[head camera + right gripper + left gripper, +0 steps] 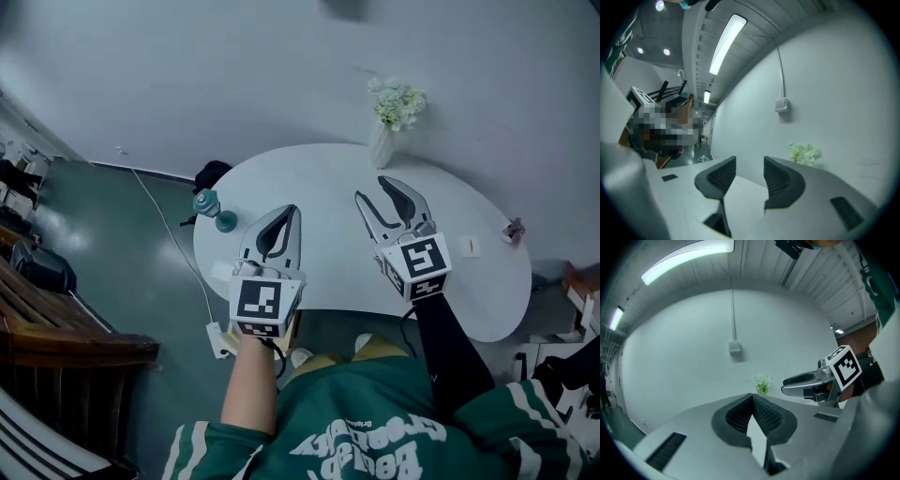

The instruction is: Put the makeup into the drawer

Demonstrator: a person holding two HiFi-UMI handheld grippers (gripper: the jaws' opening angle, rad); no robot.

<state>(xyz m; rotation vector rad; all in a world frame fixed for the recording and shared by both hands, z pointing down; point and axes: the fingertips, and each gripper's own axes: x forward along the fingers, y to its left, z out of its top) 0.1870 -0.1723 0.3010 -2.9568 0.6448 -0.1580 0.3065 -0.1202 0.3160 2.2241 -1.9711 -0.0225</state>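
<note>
1. The left tongs (291, 214) were held over the near left part of the white oval tabletop (328, 178), jaw tips pressed together with nothing between them; the left gripper view showed the pads meeting at a point (752, 396).
2. The right tongs (370, 187) hung over the middle of the tabletop, jaws spread and empty, with a clear gap between the ribbed pads in the right gripper view (749, 161).
3. The two tongs pointed the same way, side by side and apart from each other.
4. A vase of white flowers (389, 117) stood at the far edge, beyond the right tongs.
5. A teal bottle (206, 202) sat at the left edge, just beside the left tongs.
6. A small pinkish object (513, 230) lay at the right edge, well apart from both tongs; it was too small to tell whether it was the makeup.
7. A small white card (471, 246) lay near that object.
</note>
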